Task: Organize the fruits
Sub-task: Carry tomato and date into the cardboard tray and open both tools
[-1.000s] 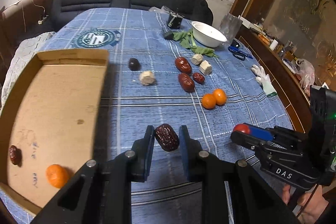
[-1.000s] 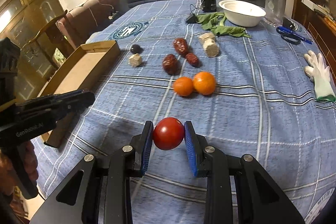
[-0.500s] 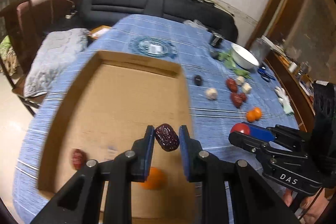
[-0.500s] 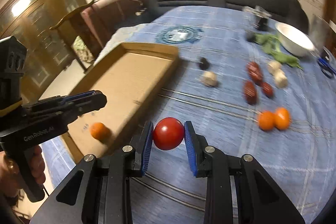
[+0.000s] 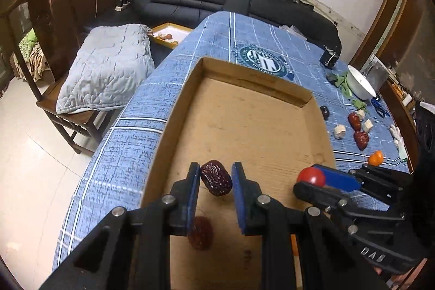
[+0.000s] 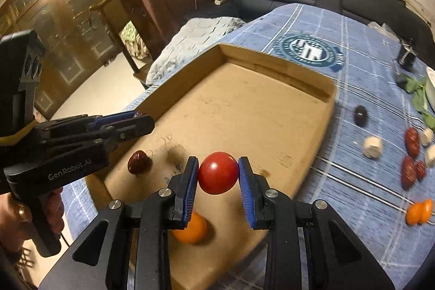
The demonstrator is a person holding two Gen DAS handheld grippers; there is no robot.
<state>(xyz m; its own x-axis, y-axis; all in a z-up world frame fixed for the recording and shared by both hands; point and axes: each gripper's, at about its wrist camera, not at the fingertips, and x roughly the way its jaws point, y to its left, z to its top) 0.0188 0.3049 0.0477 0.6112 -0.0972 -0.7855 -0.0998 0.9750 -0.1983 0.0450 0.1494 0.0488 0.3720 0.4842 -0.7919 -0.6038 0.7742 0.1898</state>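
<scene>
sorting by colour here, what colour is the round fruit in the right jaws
Red, a glossy tomato clamped in the right gripper; right wrist view shows it best.

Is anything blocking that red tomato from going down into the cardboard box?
Mostly no. The tomato in the right tongs hangs over the box; only an orange lies below, nearer the tongs' left side.
</scene>
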